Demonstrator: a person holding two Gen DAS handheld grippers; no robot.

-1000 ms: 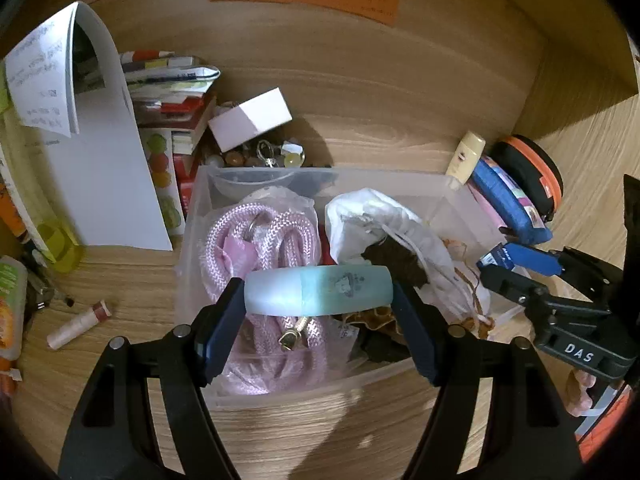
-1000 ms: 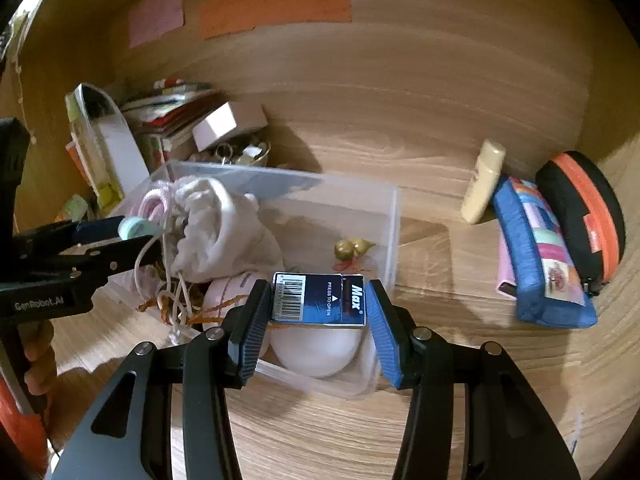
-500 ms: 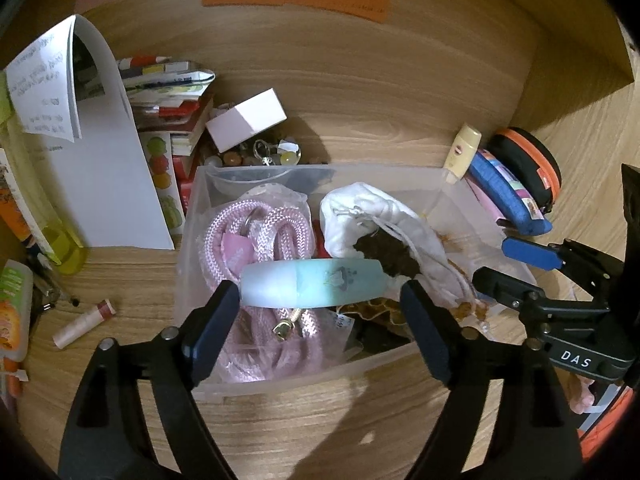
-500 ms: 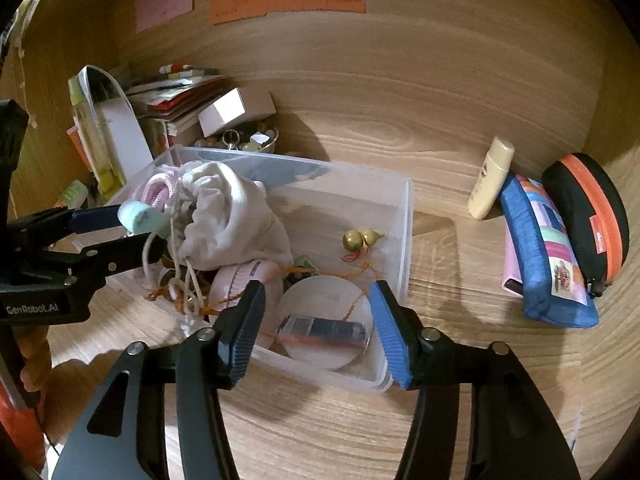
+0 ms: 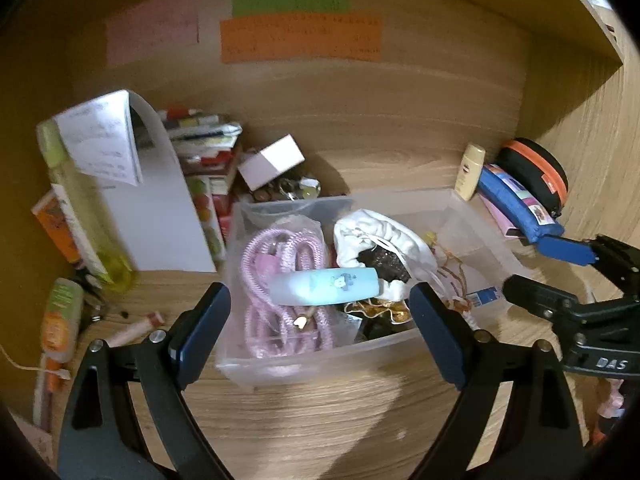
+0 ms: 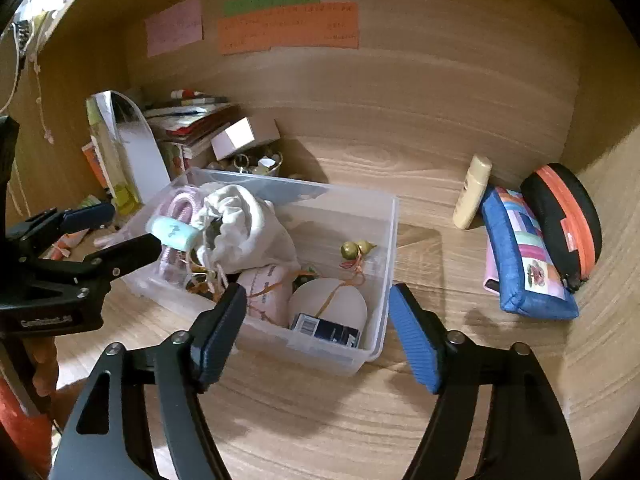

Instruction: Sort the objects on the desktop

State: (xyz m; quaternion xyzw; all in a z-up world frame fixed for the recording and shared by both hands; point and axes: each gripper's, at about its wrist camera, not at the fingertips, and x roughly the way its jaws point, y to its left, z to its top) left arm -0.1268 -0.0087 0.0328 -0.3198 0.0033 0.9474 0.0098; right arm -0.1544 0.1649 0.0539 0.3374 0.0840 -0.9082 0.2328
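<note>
A clear plastic bin (image 5: 304, 364) (image 6: 384, 264) sits on the wooden desk. In it lie a pink rope (image 5: 276, 256), a white drawstring bag (image 5: 376, 236) (image 6: 240, 224), a mint green tube (image 5: 324, 286) (image 6: 172, 234) on top, gold beads (image 6: 356, 249), a round white disc (image 6: 340, 300) and a blue staple box (image 6: 326, 330). My left gripper (image 5: 320, 328) is open and empty in front of the bin. My right gripper (image 6: 318, 332) is open and empty at the bin's near right corner.
Books and papers (image 5: 160, 200) and a white box (image 5: 272, 160) stand at the back left. A lip balm (image 5: 136, 330) and tubes (image 5: 60, 320) lie at left. A cream bottle (image 6: 472, 192), blue pencil case (image 6: 524, 256) and black-orange case (image 6: 564, 216) lie at right.
My left gripper opened and let the mint tube fall into the bin. My right gripper opened and dropped the blue staple box into the bin. Both pulled back.
</note>
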